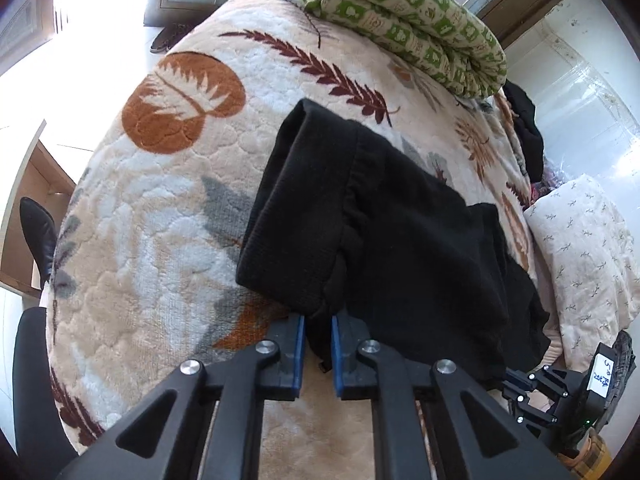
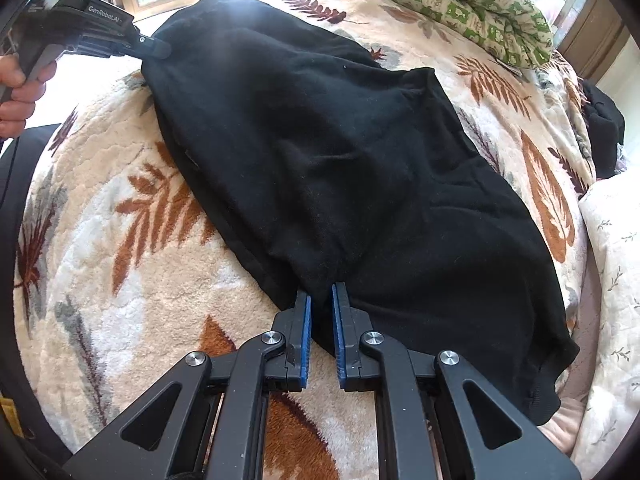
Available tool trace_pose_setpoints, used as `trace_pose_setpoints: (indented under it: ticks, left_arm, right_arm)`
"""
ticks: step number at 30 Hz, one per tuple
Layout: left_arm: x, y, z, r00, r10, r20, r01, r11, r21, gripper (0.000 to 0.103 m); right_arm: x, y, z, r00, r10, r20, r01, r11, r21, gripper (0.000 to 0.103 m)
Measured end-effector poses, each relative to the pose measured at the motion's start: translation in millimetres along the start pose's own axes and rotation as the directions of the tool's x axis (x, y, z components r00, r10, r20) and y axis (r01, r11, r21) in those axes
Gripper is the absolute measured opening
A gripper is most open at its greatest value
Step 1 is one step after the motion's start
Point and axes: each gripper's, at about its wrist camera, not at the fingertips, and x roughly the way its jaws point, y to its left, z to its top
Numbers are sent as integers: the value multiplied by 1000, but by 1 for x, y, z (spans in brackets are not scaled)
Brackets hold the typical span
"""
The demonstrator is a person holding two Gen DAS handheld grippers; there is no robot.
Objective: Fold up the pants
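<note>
Black pants (image 1: 400, 220) lie folded across a cream bed blanket (image 1: 160, 200) with a leaf pattern. In the left wrist view, my left gripper (image 1: 318, 322) is shut on the near corner of the pants at the ribbed waistband, with black cloth pinched between its blue pads. The right wrist view shows the same pants (image 2: 320, 140) stretching away, and my right gripper (image 2: 320, 298) is shut on their near edge. The left gripper (image 2: 158, 49) also shows at the far left corner of the cloth, and the right gripper (image 1: 510, 382) at the lower right of the left wrist view.
A folded green patterned quilt (image 1: 420, 20) lies at the far side of the bed. A floral pillow (image 1: 588, 248) and a dark pile of clothes (image 1: 524, 128) sit to the right. A black chair (image 1: 32, 380) and a boot (image 1: 38, 232) stand left of the bed. A person's hand (image 2: 20, 96) grips the left handle.
</note>
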Motion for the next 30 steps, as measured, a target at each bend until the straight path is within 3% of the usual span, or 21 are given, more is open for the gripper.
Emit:
trace_pose_setpoints:
  ticks: [6,12,17,20,22,26,30]
  left_arm:
    - [-10,-3,0,999,36,14,-36,999,40,12]
    - [18,9,-3,996,83,-17,-82,995,48,15]
    - [9,5,-5,995,96,-2,-96,992,87,17]
    - [-3,-2,-5,995,98,-14,-94,984,151,19]
    - [-17,-10,-7,992,123,15,-123,971,204,24]
    - [-39,-36,-15,981,166,102,-189,937,294,25]
    - [-36,-72,-24,986,129,103,-158,920,360,25]
  right_arm:
    - [-9,9,2,998,58,7,-58,998,-13,9]
    - [10,18,-8,997,68,-32,-70,997,-36,9]
    - [5,-1,-8,984,176,-33,-173,982,73,15]
    - [-11,-20,-7,980,200,7,-199,970,141,16]
    - [-23,-44,-6,980,194,56,-201,954,221,28]
    - [-26,-66,-4,991,109,74,-125,956,266,28]
    - [-17,-67,-1,993,100,68,-115,953,281,28]
